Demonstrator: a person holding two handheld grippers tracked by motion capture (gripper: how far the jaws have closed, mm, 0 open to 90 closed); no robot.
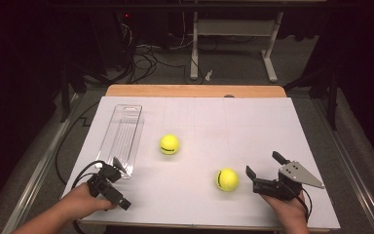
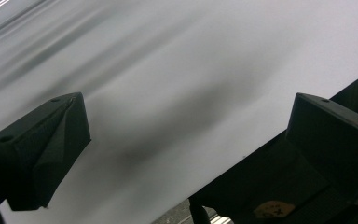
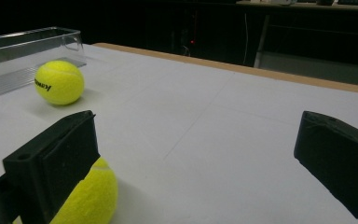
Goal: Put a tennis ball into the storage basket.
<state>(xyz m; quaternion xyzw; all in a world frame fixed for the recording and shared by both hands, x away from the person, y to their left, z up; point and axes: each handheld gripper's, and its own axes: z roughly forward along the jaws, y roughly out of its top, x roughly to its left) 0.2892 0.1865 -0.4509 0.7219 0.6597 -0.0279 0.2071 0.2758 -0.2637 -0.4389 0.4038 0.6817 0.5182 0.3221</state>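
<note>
Two balls on the table, both grippers wide apart and empty.

Right gripper (image 1: pixel 263 170) sits just beside the near ball (image 1: pixel 227 179); left gripper (image 1: pixel 109 187), its view blurred, seemingly near the tray (image 1: pixel 121 136).

Brightly lit white table (image 1: pixel 253 122) against dark surroundings; soft shadows under both tennis balls (image 1: pixel 169 144); heavy motion blur across left gripper view, jaws sharp.

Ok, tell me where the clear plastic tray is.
In the high view the clear plastic tray lies lengthwise on the table's left side, left of the farther yellow tennis ball, its near end beside the left gripper.
</note>
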